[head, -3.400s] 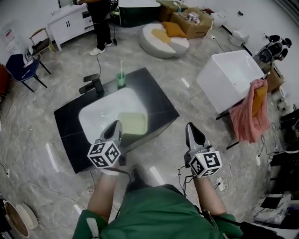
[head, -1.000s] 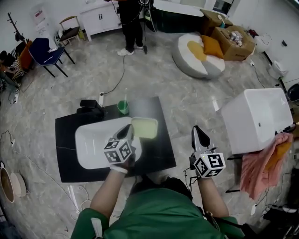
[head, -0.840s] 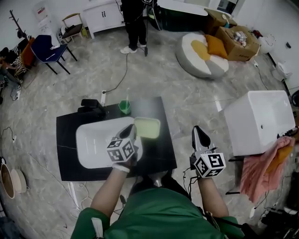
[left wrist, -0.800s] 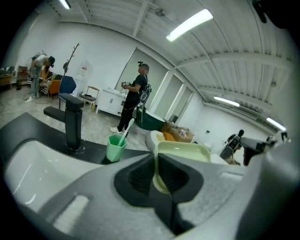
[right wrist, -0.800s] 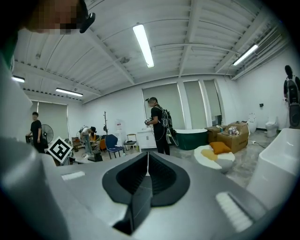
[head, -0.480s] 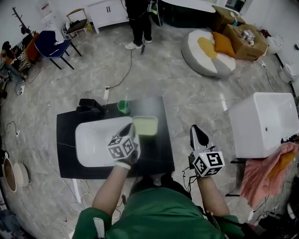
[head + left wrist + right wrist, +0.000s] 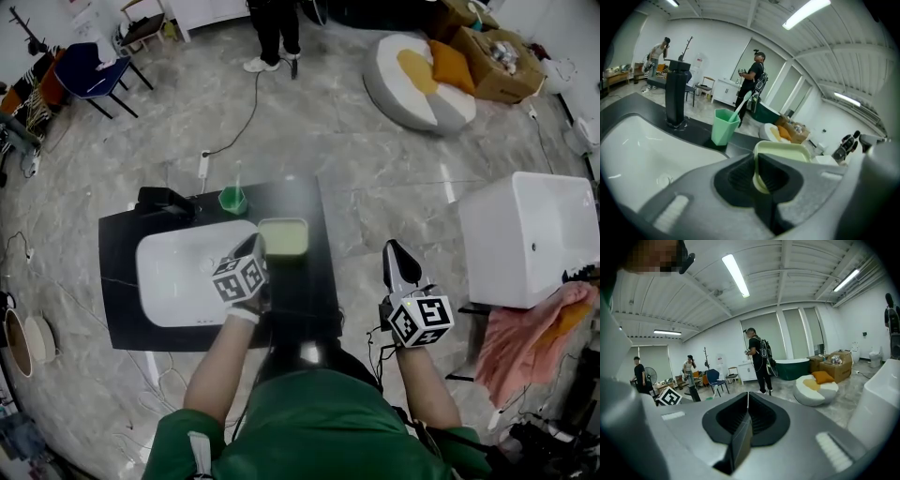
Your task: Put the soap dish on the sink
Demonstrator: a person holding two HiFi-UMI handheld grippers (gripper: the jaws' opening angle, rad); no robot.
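Observation:
A pale green soap dish (image 7: 283, 236) lies on the black counter (image 7: 309, 281) just right of the white sink basin (image 7: 178, 277). My left gripper (image 7: 257, 246) is shut on the dish's near left rim; in the left gripper view the dish (image 7: 785, 151) shows beyond the closed left gripper (image 7: 756, 173), its edge pinched between the jaws. My right gripper (image 7: 393, 257) hangs off the counter's right side over the floor. In the right gripper view the right gripper (image 7: 747, 404) is shut with nothing in it.
A green cup (image 7: 232, 199) with a toothbrush (image 7: 740, 105) and a black faucet (image 7: 164, 200) stand at the counter's back. A white tub (image 7: 525, 248) and pink cloth (image 7: 525, 342) are at the right. A person (image 7: 753, 77) stands behind.
The left gripper carried the soap dish from the basin's front edge up onto the counter to the right of the basin. The head view shifted. The right gripper stayed put.

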